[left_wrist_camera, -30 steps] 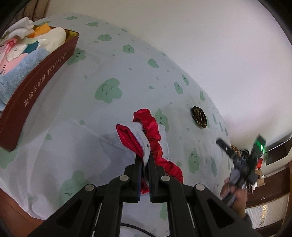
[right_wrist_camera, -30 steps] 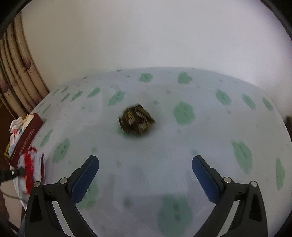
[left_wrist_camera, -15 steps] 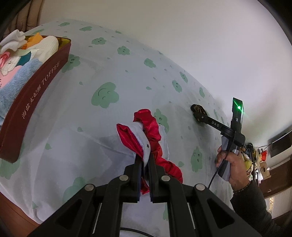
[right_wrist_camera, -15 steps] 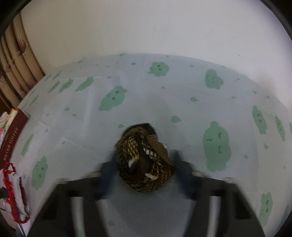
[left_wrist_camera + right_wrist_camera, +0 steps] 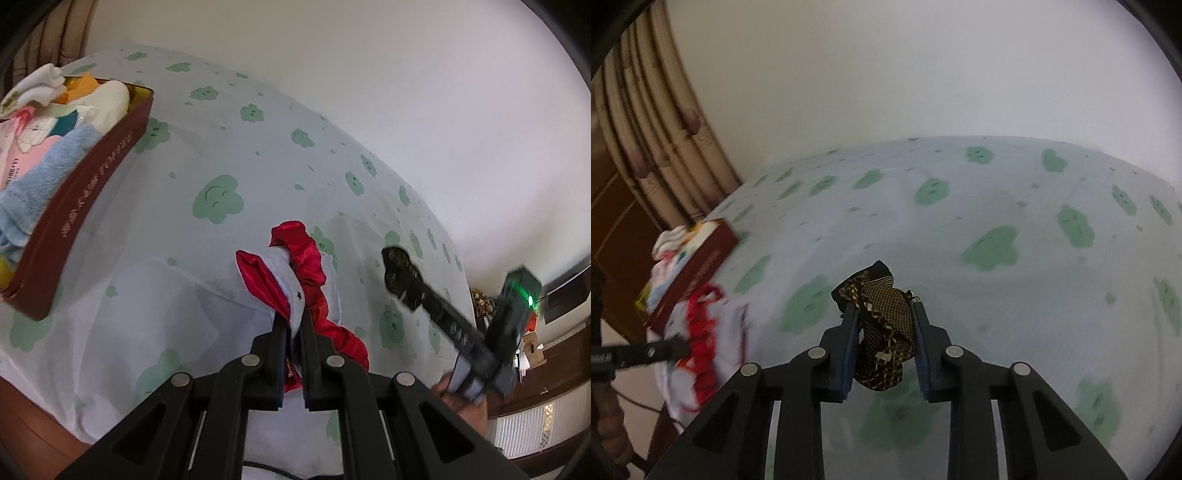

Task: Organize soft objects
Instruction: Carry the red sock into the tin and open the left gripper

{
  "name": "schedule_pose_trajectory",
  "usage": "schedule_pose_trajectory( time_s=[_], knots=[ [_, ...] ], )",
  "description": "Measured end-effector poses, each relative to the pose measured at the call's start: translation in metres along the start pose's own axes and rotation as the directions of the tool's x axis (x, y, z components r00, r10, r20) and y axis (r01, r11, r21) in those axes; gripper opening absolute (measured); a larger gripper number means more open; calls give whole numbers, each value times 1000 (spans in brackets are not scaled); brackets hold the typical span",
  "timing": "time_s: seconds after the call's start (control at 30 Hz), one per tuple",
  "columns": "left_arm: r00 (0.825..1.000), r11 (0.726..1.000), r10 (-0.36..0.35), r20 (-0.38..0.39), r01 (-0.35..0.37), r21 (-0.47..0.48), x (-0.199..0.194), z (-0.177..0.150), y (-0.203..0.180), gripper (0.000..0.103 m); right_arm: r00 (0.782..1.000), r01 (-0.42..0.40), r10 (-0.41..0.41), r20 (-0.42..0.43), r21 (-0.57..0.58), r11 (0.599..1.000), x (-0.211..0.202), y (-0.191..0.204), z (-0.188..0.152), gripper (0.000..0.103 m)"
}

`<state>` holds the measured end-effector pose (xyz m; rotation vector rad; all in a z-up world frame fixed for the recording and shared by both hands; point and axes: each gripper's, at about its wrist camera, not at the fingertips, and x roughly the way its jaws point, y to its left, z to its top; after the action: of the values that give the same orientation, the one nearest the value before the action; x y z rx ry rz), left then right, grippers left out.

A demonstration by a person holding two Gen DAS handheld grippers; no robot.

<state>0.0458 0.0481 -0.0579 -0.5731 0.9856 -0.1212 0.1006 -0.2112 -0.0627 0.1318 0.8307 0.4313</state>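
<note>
Scrunchies are the soft things here, and there are two of them. One red and white scrunchie (image 5: pixel 295 284) is pinched between the two black fingers of the left gripper (image 5: pixel 293 328), which are squeezed close together on it. Part of it sticks up past the fingertips and part hangs down beside them, above the pale cloth (image 5: pixel 221 147) with green cloud shapes that covers the table. The other one, a brown and gold patterned scrunchie (image 5: pixel 884 325), sits squashed between the blue pads (image 5: pixel 849 354) of the right gripper (image 5: pixel 884 314), which are pressed in on both sides of it. Some of it pokes out in front of the fingertips and some hangs below them. It looks lifted off the cloth, but how high is hard to tell. In the left wrist view the right gripper shows as a blurry dark stick with a green light (image 5: pixel 528 295) on it, with the person's hand (image 5: pixel 461 402) under it. A dark red box (image 5: pixel 85 206) with gold letters stands at the left edge of the table. It is full of soft things: a blue towel (image 5: pixel 40 184), white cloths (image 5: pixel 40 83) and something orange (image 5: pixel 83 83). Behind it hangs a striped curtain (image 5: pixel 653 122).
</note>
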Motion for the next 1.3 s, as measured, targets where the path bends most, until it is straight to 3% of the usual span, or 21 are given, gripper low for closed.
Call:
schedule_pose_trajectory(
  time_s=[0.53,0.67,0.87,1.1,1.3],
  knots=[
    [992,999,30,124,-27,-21,-80,-9,28,6,998,14,-13,-54,9,1000,10,8,-27,25],
    [983,997,69,172,-63,-38,-107,-3,47,6,998,24,-24,-54,0,1000,9,10,-28,25],
    [954,987,159,254,-144,-75,-141,20,89,6,997,36,-37,-65,-7,999,12,11,-28,25],
    [941,974,222,257,-202,-99,-141,45,136,6,996,43,-43,-79,2,999,15,10,-27,25],
    [930,960,264,254,-228,-162,-135,43,167,7,995,49,-48,-92,8,999,18,9,-27,26]
  ],
)
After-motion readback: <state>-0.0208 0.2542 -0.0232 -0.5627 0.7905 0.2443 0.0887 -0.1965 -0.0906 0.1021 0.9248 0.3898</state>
